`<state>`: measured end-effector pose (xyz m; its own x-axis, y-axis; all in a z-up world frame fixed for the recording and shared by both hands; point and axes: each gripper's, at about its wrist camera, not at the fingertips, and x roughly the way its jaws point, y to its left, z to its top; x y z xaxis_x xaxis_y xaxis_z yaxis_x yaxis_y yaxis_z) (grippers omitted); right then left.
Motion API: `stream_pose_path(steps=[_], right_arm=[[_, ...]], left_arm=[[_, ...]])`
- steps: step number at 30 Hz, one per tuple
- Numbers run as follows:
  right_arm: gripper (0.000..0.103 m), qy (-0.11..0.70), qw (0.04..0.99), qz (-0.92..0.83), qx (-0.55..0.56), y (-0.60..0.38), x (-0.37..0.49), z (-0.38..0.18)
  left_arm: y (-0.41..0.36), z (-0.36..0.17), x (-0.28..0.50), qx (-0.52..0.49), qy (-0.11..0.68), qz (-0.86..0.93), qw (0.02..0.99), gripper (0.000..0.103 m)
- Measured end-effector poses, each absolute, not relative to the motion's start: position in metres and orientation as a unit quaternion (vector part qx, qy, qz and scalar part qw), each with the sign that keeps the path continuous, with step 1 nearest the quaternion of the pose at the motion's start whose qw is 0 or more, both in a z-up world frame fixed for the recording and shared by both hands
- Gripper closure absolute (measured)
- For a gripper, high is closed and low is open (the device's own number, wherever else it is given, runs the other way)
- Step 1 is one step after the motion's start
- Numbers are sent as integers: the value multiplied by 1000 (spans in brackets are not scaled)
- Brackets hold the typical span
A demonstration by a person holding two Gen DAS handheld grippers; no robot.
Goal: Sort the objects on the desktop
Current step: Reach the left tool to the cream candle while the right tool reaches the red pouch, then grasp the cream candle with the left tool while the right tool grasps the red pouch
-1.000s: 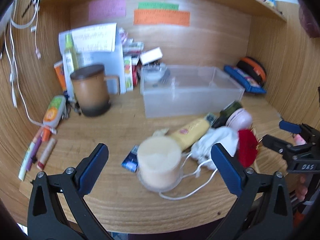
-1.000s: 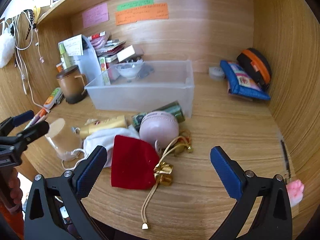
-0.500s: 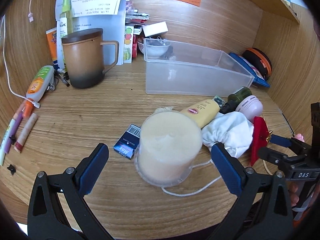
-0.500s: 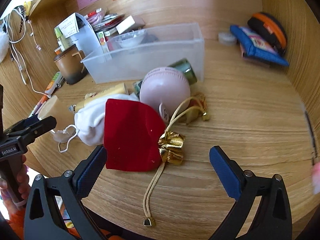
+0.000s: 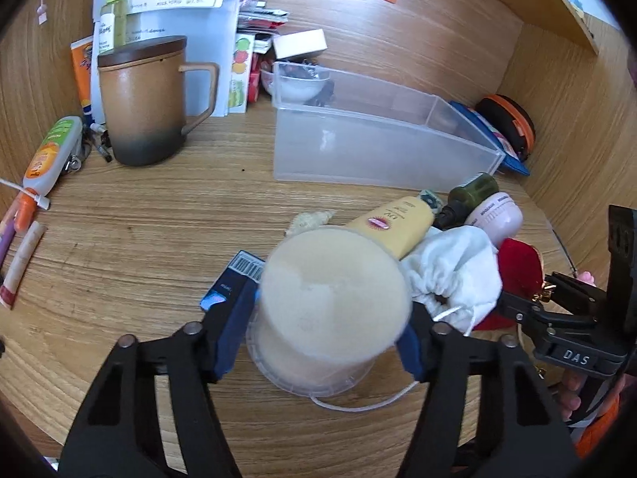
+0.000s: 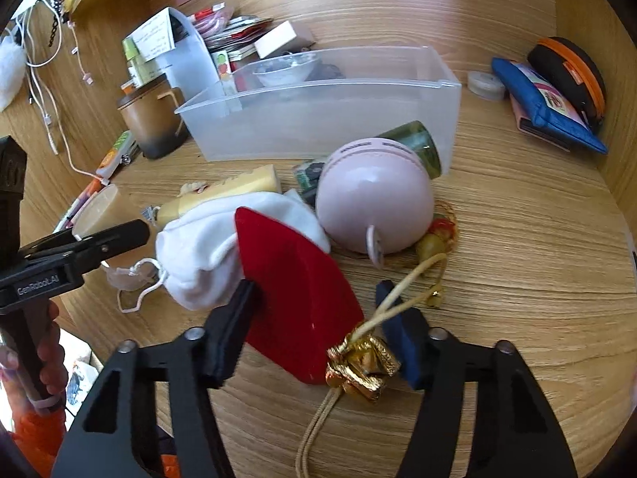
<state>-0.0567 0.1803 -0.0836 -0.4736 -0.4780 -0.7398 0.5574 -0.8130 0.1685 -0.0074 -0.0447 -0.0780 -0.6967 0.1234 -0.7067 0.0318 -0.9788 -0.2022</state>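
My left gripper point(image 5: 326, 338) is shut on a round cream jar point(image 5: 332, 298) that stands on the desk edge, one blue pad on each side. My right gripper point(image 6: 318, 318) is shut on a red velvet pouch point(image 6: 294, 283) with a gold tie point(image 6: 364, 362) and cord. A white drawstring bag point(image 6: 207, 247) lies between jar and pouch. Behind it lie a yellow tube point(image 5: 392, 223), a green bottle point(image 5: 473, 191) and a pink round case point(image 6: 372, 203). A clear plastic bin point(image 5: 378, 147) stands behind them.
A brown lidded mug point(image 5: 143, 103) stands at back left, with papers and boxes behind. Pens and an orange-green tube point(image 5: 49, 155) lie at far left. A blue pouch point(image 6: 545, 107) and an orange-rimmed case point(image 6: 569, 75) sit at right. A small blue card point(image 5: 235, 283) lies beside the jar.
Both grippers moved forward and closed. The left one went from open around the cream jar to shut on it. The right one went from open to shut on the red pouch.
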Motion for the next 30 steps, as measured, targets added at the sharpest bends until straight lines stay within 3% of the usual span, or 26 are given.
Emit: stream_pose_path(steps=[4, 6, 19, 22, 25, 26, 29, 30], right_arm=[[66, 49, 312, -858, 406, 181, -53, -81], [81, 50, 320, -857, 401, 181, -51, -78], [83, 41, 318, -879, 354, 200, -35, -39], [83, 39, 313, -886, 339, 206, -34, -27], [83, 41, 311, -892, 325, 209, -35, -16], [83, 42, 312, -893, 321, 209, -34, -14], [83, 44, 313, -894, 317, 210, -32, -13], [83, 43, 313, -894, 317, 210, -32, -14]], left_arm=[[-41, -75, -5, -377, -87, 922, 20, 44], [-41, -72, -3, -371, -84, 925, 17, 45], [-43, -49, 10, -340, -86, 936, 17, 50], [-41, -38, 13, -324, -73, 943, 15, 62], [-41, -37, 11, -329, -65, 942, 7, 62], [-42, -38, 12, -333, -70, 940, 7, 59], [-47, -41, 19, -331, -86, 940, 4, 31], [-46, -42, 21, -329, -85, 941, 1, 27]])
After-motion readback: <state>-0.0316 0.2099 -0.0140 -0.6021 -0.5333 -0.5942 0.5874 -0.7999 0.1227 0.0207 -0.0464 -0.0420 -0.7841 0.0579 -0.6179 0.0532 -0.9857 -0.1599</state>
